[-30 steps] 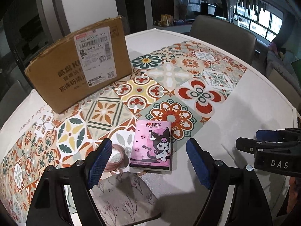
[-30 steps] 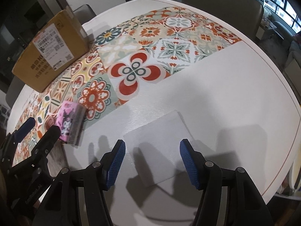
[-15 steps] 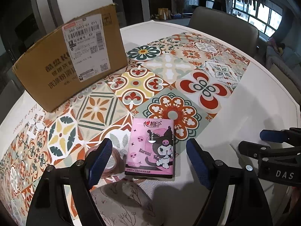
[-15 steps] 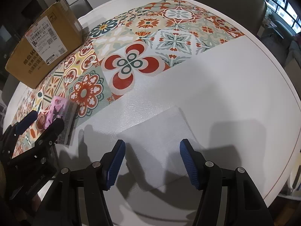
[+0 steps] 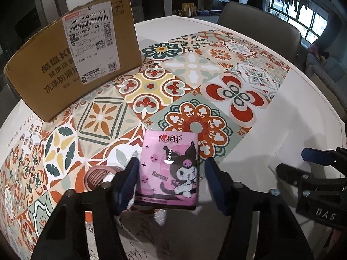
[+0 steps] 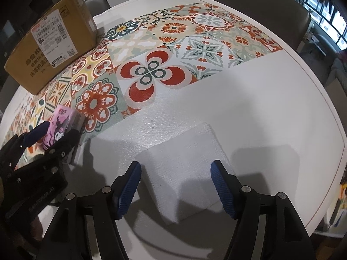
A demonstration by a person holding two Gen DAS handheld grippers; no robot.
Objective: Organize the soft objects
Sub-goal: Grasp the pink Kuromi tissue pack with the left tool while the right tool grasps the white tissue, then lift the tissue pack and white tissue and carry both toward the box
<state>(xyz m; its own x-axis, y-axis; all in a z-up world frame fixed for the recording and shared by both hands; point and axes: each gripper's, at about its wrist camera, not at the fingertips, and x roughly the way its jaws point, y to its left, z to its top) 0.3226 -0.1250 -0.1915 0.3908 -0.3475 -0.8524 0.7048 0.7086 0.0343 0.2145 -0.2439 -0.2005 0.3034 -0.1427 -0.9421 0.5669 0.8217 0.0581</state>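
Pink tissue pack (image 5: 168,169), printed with a Kuromi cartoon figure and the word "OPEN", lies flat on the round white surface (image 5: 303,112), at the near edge of the patterned tile mat (image 5: 151,91). Left hand-held gripper (image 5: 171,182): blue-padded fingers spread, one on each side of the tissue pack; the left pad appears to sit at the pack's edge, the right pad stands slightly apart from it. Just left of the tissue pack, partly behind the left finger, lies a coil of pinkish hair ties (image 5: 97,174). Nearer the camera than the pack, beneath the gripper, a grey floral-print cloth (image 5: 147,234) is spread on the surface. Beyond the pack, on the far left part of the mat, stands an open cardboard box (image 5: 71,58) bearing a shipping label.

Right hand-held gripper (image 6: 175,186): fingers spread, holding nothing, poised over a folded white towel (image 6: 184,164) that lies on the bare white surface well to the right of the tissue pack (image 6: 63,125). In the right wrist view the left hand-held gripper (image 6: 52,134) appears at the left margin, straddling the pack. A grey chair (image 5: 260,28) stands at the far side of the surface.
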